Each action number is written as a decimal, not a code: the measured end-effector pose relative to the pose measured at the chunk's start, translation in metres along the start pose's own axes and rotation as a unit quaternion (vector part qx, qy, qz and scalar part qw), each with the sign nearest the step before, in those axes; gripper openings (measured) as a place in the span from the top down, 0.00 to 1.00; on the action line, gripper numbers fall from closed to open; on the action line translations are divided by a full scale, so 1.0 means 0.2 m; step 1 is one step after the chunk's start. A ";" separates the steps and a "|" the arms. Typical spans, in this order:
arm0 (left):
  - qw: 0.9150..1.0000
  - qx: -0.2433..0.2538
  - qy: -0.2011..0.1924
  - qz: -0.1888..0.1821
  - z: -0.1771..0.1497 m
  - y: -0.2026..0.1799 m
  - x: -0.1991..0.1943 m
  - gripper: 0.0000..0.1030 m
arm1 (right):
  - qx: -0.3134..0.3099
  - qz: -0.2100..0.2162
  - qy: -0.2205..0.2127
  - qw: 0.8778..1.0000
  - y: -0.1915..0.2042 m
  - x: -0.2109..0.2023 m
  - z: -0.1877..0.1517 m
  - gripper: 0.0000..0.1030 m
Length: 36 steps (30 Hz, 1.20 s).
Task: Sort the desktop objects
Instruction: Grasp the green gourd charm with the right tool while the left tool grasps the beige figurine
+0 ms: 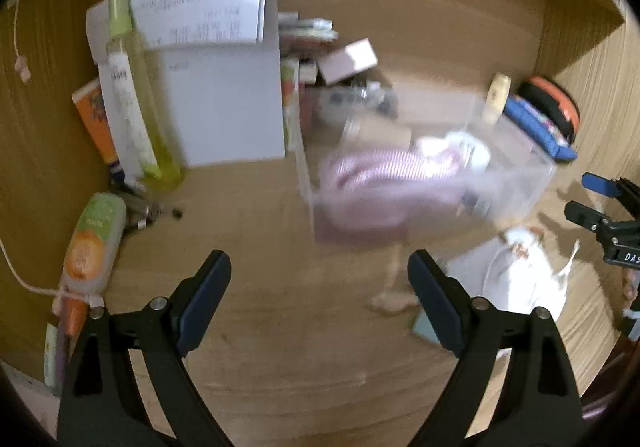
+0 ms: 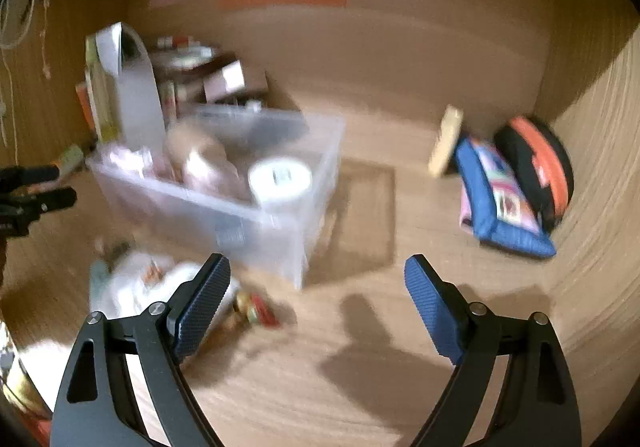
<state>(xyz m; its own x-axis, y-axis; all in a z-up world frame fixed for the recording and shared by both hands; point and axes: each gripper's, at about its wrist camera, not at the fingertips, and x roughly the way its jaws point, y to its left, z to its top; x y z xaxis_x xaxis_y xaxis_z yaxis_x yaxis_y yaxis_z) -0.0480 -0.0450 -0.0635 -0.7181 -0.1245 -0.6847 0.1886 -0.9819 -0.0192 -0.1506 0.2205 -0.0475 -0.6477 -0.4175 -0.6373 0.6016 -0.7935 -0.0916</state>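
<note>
A clear plastic bin (image 1: 516, 191) stands mid-desk holding a pink striped item (image 1: 384, 167), a brown cup (image 1: 380, 133) and a white round tub (image 2: 280, 177); the bin also shows in the right wrist view (image 2: 280, 243). My left gripper (image 1: 319, 287) is open and empty above the bare wood in front of the bin. My right gripper (image 2: 318, 283) is open and empty, to the right of the bin's near corner. A white bag (image 1: 524, 279) and small snack packets (image 2: 256, 311) lie on the desk by the bin. Both views are blurred.
A tall yellow-green bottle (image 1: 136, 103), white box (image 1: 228, 103), orange tube (image 1: 92, 247) and stacked boxes (image 1: 348, 59) crowd the back left. A blue pouch (image 2: 500, 203), orange-black case (image 2: 540, 167) and cream bottle (image 2: 446, 141) lie back right. Wooden walls enclose the desk.
</note>
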 end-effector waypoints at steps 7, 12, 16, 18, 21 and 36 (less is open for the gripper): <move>0.999 0.008 0.040 -0.008 -0.09 -0.01 0.07 0.12 | -0.026 0.028 0.052 0.998 0.01 0.09 -0.12 0.28; 0.998 0.024 0.050 -0.022 -0.09 -0.06 0.11 0.12 | -0.028 0.068 0.075 0.994 0.05 0.16 -0.12 0.38; 0.997 0.038 0.058 -0.028 -0.09 -0.09 0.15 0.12 | -0.034 0.088 0.087 0.992 0.07 0.20 -0.11 0.44; 0.997 0.038 0.059 -0.032 -0.09 -0.09 0.17 0.12 | -0.036 0.093 0.090 0.991 0.07 0.22 -0.10 0.45; 0.997 0.038 0.061 -0.038 -0.08 -0.10 0.18 0.12 | -0.030 0.103 0.095 0.990 0.07 0.23 -0.09 0.45; 0.995 0.041 0.076 -0.041 -0.08 -0.09 0.22 0.36 | -0.019 0.116 0.110 0.987 0.04 0.27 -0.10 0.67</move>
<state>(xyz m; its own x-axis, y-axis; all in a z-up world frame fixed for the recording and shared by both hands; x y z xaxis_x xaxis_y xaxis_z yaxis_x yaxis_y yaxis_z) -0.0721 -0.0300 -0.1041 -0.6176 -0.0270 -0.7860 0.0745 -0.9969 -0.0243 -0.1715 0.2002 -0.0988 -0.3752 -0.4763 -0.7952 0.7422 -0.6683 0.0502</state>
